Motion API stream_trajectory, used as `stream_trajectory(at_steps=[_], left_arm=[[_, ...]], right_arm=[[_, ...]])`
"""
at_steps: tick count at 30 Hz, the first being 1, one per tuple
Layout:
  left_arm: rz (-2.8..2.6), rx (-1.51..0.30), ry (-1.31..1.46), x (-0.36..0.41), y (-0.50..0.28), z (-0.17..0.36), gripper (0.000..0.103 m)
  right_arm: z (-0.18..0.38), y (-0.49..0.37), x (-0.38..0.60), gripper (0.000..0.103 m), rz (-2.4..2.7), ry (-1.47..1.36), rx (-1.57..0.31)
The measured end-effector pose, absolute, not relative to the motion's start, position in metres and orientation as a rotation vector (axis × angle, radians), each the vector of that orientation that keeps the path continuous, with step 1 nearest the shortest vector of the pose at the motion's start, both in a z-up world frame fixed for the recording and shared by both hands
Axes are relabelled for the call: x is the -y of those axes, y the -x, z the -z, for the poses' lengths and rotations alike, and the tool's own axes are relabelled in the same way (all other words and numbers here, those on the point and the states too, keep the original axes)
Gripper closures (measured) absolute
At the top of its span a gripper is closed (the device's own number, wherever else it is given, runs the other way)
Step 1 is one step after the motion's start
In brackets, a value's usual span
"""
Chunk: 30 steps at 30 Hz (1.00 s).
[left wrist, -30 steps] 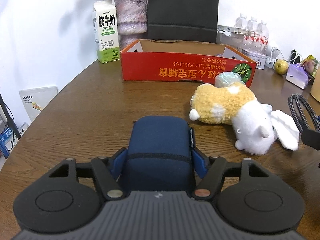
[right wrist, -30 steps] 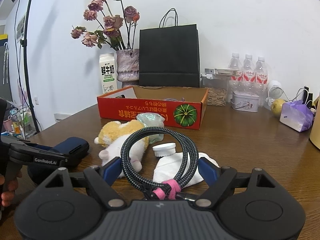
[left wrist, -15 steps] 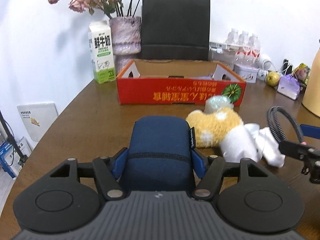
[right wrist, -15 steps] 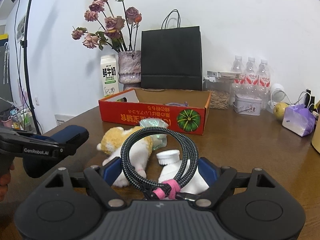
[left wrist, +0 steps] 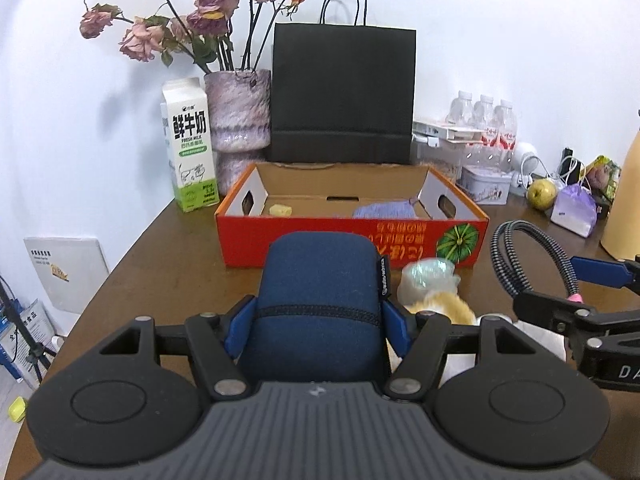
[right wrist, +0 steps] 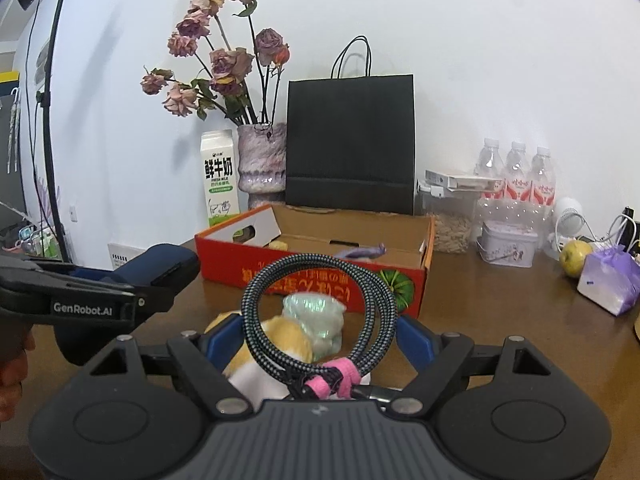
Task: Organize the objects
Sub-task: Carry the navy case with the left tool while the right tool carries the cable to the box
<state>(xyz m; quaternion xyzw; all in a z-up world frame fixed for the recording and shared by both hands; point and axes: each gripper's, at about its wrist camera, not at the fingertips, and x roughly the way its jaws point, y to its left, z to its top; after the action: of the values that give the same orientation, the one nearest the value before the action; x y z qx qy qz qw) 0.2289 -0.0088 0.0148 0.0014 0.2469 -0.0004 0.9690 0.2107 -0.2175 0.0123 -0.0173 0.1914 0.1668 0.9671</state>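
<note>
My left gripper (left wrist: 318, 330) is shut on a navy zip case (left wrist: 320, 300), held above the table in front of the red cardboard box (left wrist: 352, 240). The same case (right wrist: 156, 264) shows at the left of the right wrist view. My right gripper (right wrist: 320, 336) is shut on a coiled braided cable (right wrist: 320, 312) bound with a pink tie; the coil (left wrist: 520, 256) also appears at the right of the left wrist view. Inside the box lie a small yellow item (left wrist: 280, 210) and a purple cloth (left wrist: 384, 211).
Below the grippers lie a yellow-white plush toy (right wrist: 280, 340), a crumpled green wrapper (right wrist: 316, 316) and white cloth. Behind the box stand a milk carton (left wrist: 188, 144), a vase of dried roses (left wrist: 238, 120), a black paper bag (left wrist: 342, 96), water bottles (right wrist: 516, 176), a tin (right wrist: 506, 244) and a pear (right wrist: 574, 258).
Both grippers have risen with their loads and moved nearer the red box, so its inside now shows. The plush toy has dropped lower in both views.
</note>
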Motion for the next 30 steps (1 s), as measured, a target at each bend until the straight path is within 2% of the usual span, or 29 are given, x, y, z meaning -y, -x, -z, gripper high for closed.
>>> stream_trajectory(at_steps=[30], left_arm=[[-0.025, -0.405, 0.108, 0.006, -0.351, -0.040, 0.036]], right_arm=[[-0.033, -0.331, 0.194, 0.021, -0.315, 0.030, -0.379]])
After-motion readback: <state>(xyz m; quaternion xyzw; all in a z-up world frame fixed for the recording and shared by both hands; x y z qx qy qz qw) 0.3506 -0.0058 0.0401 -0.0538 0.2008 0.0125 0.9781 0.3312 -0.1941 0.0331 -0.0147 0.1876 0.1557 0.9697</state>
